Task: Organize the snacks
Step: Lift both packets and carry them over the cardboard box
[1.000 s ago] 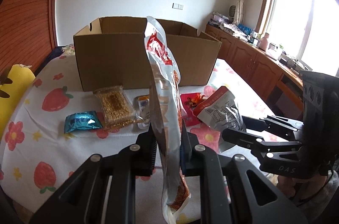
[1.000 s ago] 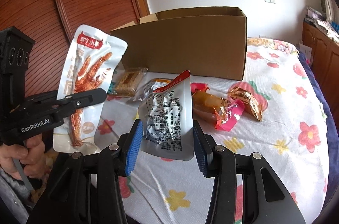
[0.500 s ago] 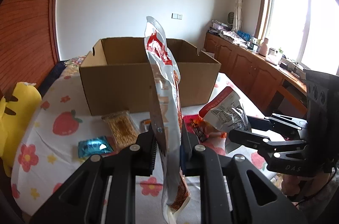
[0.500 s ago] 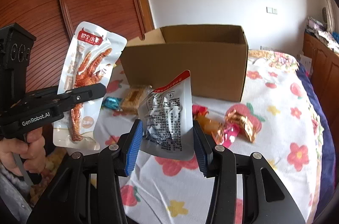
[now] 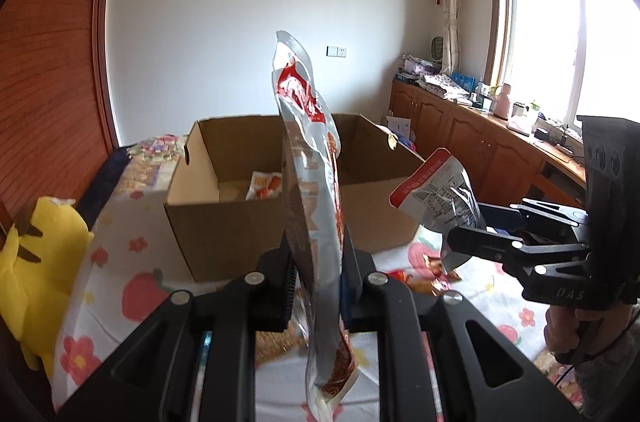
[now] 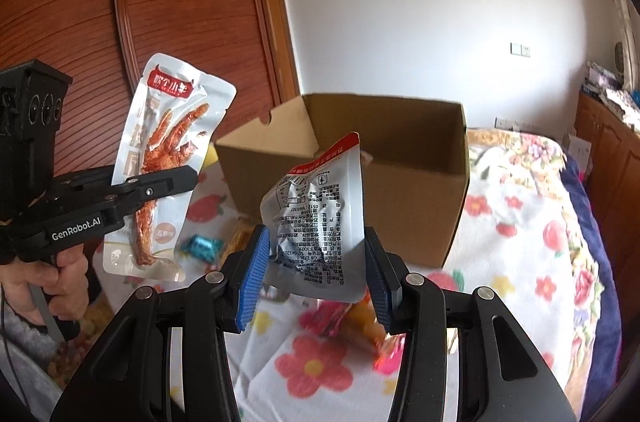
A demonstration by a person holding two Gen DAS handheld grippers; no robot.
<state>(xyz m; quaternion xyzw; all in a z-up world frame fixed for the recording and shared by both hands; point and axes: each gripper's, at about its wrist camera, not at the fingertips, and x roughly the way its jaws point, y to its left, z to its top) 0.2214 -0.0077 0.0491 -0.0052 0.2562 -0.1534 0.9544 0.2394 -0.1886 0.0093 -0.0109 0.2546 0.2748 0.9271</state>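
Left wrist view: left gripper (image 5: 316, 274) clamps the chicken-foot packet (image 5: 310, 182) — right gripper (image 6: 316, 274) grips the silver pouch (image 6: 320, 222), cardboard box (image 6: 400, 182) beyond.

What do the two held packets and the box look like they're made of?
Long packet: glossy plastic film with a clear window, probably.
Silver pouch: crinkled, reflective foil laminate, apparently.
Box: matte brown cardboard, cut handle notch showing.

White wall (image 5: 224, 22), wooden wardrobe (image 6: 140, 2), bright window (image 5: 560, 34), low cabinets (image 5: 460, 130)
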